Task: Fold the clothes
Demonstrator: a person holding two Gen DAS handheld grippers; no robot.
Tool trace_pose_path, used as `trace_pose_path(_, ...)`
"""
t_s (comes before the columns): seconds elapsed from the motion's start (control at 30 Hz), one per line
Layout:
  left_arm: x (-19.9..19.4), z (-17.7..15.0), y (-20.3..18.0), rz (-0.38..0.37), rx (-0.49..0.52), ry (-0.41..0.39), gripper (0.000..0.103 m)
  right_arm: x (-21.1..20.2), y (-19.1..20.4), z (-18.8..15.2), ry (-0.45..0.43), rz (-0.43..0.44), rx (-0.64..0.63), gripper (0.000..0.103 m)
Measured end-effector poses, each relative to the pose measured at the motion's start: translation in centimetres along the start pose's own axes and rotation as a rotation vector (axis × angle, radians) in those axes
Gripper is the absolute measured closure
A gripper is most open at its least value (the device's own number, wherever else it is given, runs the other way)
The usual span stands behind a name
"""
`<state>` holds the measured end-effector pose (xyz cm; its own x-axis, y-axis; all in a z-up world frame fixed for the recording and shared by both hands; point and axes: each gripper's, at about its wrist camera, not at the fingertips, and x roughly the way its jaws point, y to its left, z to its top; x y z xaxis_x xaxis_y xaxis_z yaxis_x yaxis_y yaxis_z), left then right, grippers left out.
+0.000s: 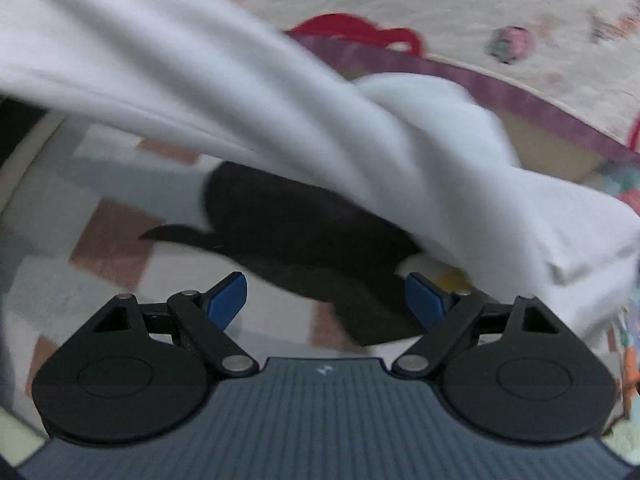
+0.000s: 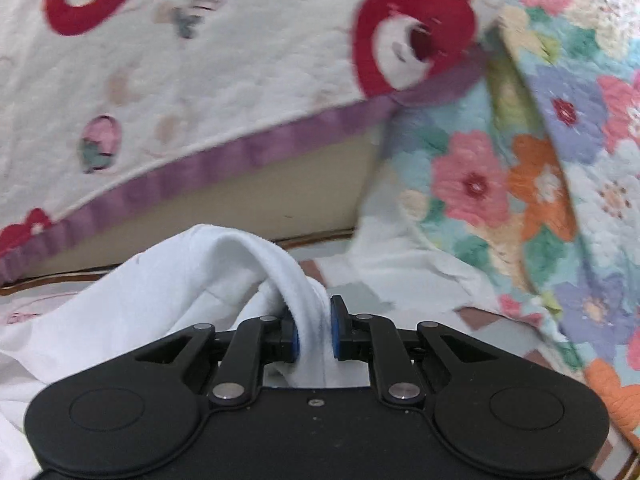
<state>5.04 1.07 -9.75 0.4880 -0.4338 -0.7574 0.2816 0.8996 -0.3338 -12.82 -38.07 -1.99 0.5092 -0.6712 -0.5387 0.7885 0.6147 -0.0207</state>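
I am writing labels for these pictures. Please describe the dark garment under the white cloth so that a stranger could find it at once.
Start at the checked surface of pale and brown squares in the left wrist view. The dark garment lies flat there, ahead of the open left gripper and partly under the lifted white garment. It is the only black cloth there.

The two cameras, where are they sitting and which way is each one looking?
Left wrist view: sits on the left gripper, looking forward between its wide-open blue fingers at a dark garment on the checked floor mat; the white garment hangs across above.
Right wrist view: sits on the right gripper, looking forward at the bear-print blanket and floral quilt; its fingers are shut on the white garment's thick edge.
Both views share the white garment and the bear-print blanket with its purple trim.
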Motion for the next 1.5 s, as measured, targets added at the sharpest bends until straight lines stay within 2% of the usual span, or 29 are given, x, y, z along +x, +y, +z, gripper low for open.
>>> trace_pose_path(0.1, -0.2, 1.9, 3.0, 0.044, -0.107, -0.066, 0.016, 1.0, -1.9, -0.1, 0.014, -0.015, 0.003, 0.087)
trace_pose_path(0.23, -1.1, 4.0, 5.1, 0.114, -0.154, -0.158, 0.015, 3.4, -3.7, -0.6, 0.095, -0.021, 0.017, 0.087)
trace_pose_path(0.33, -1.1, 4.8, 5.2, 0.138, -0.150, -0.143, 0.015, 4.9, -4.9, -1.1, 0.158, -0.022, 0.017, 0.080)
trace_pose_path(0.4, -1.1, 5.0, 4.3, 0.137, -0.120, -0.124, 0.016, 5.3, -5.1, -1.3, 0.196, -0.077, -0.060, 0.063)
trace_pose_path(0.43, -1.1, 4.7, 3.6, 0.131, -0.081, -0.123, 0.016, 5.1, -5.2, -1.3, 0.202, -0.104, -0.098, 0.059)
trace_pose_path(0.47, -1.0, 4.4, 2.8, 0.124, -0.042, -0.122, 0.016, 4.4, -5.4, -1.2, 0.196, -0.122, -0.127, 0.048)
trace_pose_path(0.5, -0.9, 4.1, 2.0, 0.117, -0.002, -0.121, 0.016, 3.7, -5.5, -1.1, 0.190, -0.139, -0.157, 0.043)
trace_pose_path(0.57, -0.5, 3.6, 0.4, 0.103, 0.060, -0.102, 0.016, 2.2, -5.6, -0.9, 0.173, -0.147, -0.204, 0.043)
trace_pose_path(0.7, 0.8, 3.4, -2.4, 0.042, 0.115, -0.040, 0.017, -0.2, -5.6, -0.7, 0.129, -0.166, -0.276, 0.041)
trace_pose_path(0.83, 1.7, 3.0, -4.8, -0.013, 0.164, 0.001, 0.017, -0.1, -7.5, 0.6, 0.082, -0.217, -0.324, 0.040)
trace_pose_path(0.87, 1.7, 3.1, -5.0, -0.022, 0.184, 0.009, 0.017, 0.4, -8.7, 1.3, 0.099, -0.208, -0.273, 0.040)
trace_pose_path(0.93, 2.0, 2.9, -5.5, -0.016, 0.201, 0.023, 0.017, 1.1, -10.7, 2.5, 0.144, -0.117, -0.163, 0.040)
trace_pose_path(0.97, 2.2, 2.8, -5.6, -0.015, 0.195, 0.028, 0.017, 1.2, -11.3, 2.9, 0.158, -0.074, -0.128, 0.040)
trace_pose_path(1.0, 2.3, 2.8, -5.7, -0.014, 0.190, 0.033, 0.016, 1.0, -11.3, 2.9, 0.142, -0.070, -0.145, 0.040)
trace_pose_path(1.13, 3.0, 2.5, -6.1, -0.011, 0.167, 0.051, 0.016, -0.1, -9.6, 1.6, 0.032, -0.197, -0.316, 0.039)
trace_pose_path(1.17, 3.1, 2.5, -6.2, -0.010, 0.162, 0.056, 0.016, -0.2, -9.8, 1.6, 0.031, -0.209, -0.287, 0.039)
trace_pose_path(1.23, 3.1, 2.3, -6.5, -0.007, 0.162, 0.049, 0.016, -0.3, -11.2, 2.1, 0.073, -0.159, -0.117, 0.039)
trace_pose_path(1.3, 3.1, 2.4, -6.9, -0.015, 0.181, 0.046, 0.016, -0.4, -14.7, 2.7, 0.146, 0.027, 0.238, 0.040)
trace_pose_path(1.33, 3.1, 2.5, -7.1, -0.019, 0.186, 0.051, 0.016, -0.4, -16.0, 2.5, 0.168, 0.097, 0.376, 0.041)
trace_pose_path(1.37, 3.1, 2.5, -7.4, -0.026, 0.192, 0.061, 0.016, -0.6, -16.6, 2.1, 0.182, 0.115, 0.448, 0.042)
trace_pose_path(1.4, 3.2, 2.6, -7.7, -0.028, 0.194, 0.065, 0.016, -0.8, -16.8, 1.8, 0.191, 0.113, 0.463, 0.042)
trace_pose_path(1.47, 3.6, 3.0, -8.5, -0.019, 0.185, 0.055, 0.016, -1.5, -15.4, 1.6, 0.192, 0.053, 0.311, 0.041)
trace_pose_path(1.5, 3.8, 3.2, -8.9, -0.015, 0.180, 0.051, 0.016, -2.0, -14.9, 1.1, 0.196, 0.067, 0.251, 0.043)
